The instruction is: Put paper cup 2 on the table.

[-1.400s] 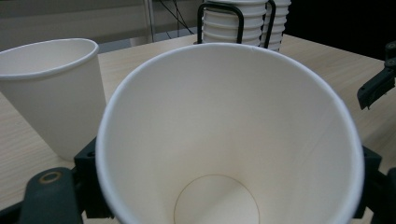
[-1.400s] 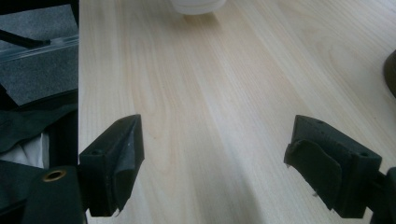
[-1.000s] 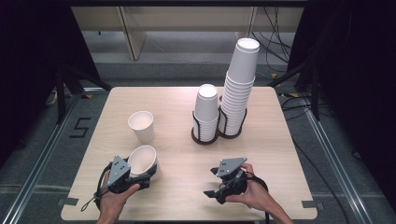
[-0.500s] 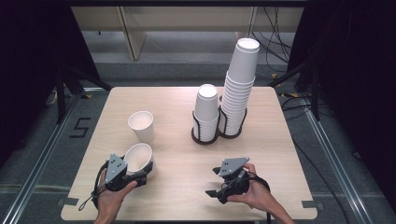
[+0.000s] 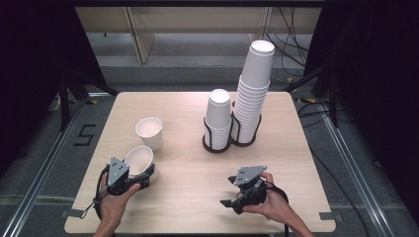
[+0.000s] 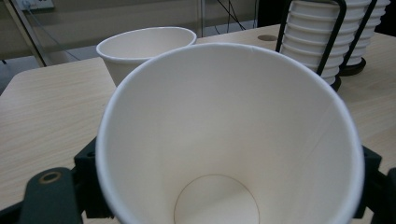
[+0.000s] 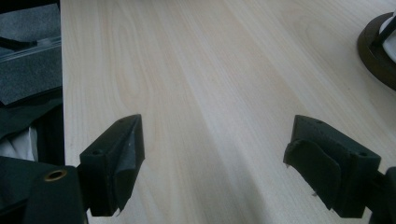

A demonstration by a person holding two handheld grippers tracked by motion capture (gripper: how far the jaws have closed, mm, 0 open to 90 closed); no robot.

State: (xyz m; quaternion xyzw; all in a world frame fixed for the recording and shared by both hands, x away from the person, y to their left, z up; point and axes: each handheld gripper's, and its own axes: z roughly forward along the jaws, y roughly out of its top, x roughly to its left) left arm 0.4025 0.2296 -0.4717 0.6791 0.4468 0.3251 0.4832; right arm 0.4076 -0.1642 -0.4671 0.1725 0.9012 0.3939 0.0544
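Observation:
My left gripper (image 5: pixel 144 176) is shut on a white paper cup (image 5: pixel 140 160) near the table's front left and holds it tilted, mouth toward the camera. In the left gripper view the cup (image 6: pixel 229 140) sits between the black jaws, its empty bottom in sight. A second white cup (image 5: pixel 149 132) stands upright just behind it, seen past the rim in the left gripper view (image 6: pixel 144 46). My right gripper (image 5: pixel 227 191) rests open at the front right. Its jaws (image 7: pixel 217 158) stand wide apart over bare wood with nothing between them.
A black wire holder (image 5: pixel 211 145) at mid-table carries a short stack of cups (image 5: pixel 218 116) and, to its right, a tall stack (image 5: pixel 254 94). The holder's base (image 7: pixel 376 51) lies ahead and to the right of the right gripper. Dark floor and rails surround the table (image 5: pixel 197 173).
The left gripper has carried the held cup a little to the left and away from the front edge. The right gripper has stayed where it was.

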